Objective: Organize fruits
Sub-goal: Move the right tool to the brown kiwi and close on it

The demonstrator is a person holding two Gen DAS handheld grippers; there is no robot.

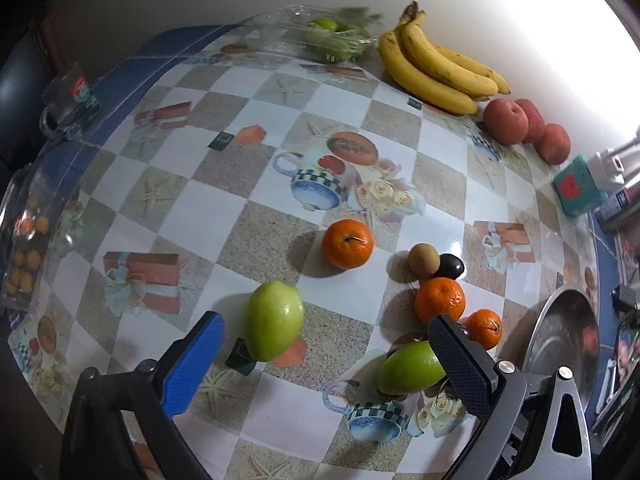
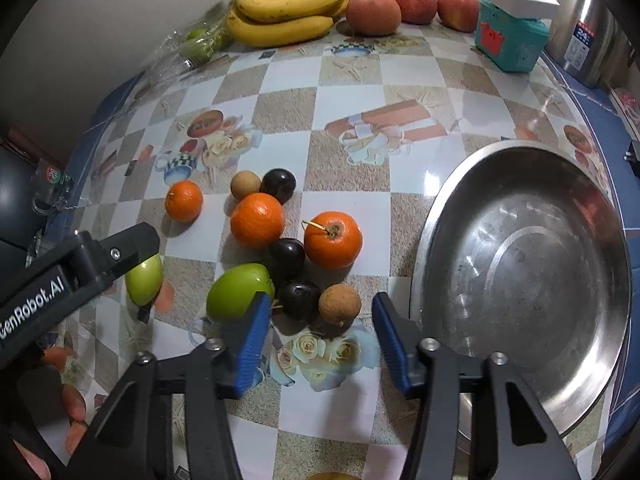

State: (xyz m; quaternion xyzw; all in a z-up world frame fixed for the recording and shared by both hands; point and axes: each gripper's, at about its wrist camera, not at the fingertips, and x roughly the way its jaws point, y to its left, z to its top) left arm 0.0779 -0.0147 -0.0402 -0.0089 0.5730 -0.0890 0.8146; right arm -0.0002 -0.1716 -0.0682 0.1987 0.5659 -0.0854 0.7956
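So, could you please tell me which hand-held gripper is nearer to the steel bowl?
Right. The right hand-held gripper is open beside the steel bowl, its finger near the rim. The left hand-held gripper is open farther away, around the green fruits.

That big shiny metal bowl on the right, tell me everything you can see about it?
The metal bowl is wide, round and shallow, steel by its look, with a rolled rim and a flat circular base that mirrors blurry light. It sits upright on the checkered tablecloth, near the table's right edge. No fruit lies in it. Faint scuffs mark the inside. The nearest fruit, a small brown one, lies just left of it without touching. The right gripper stands open beside its rim.
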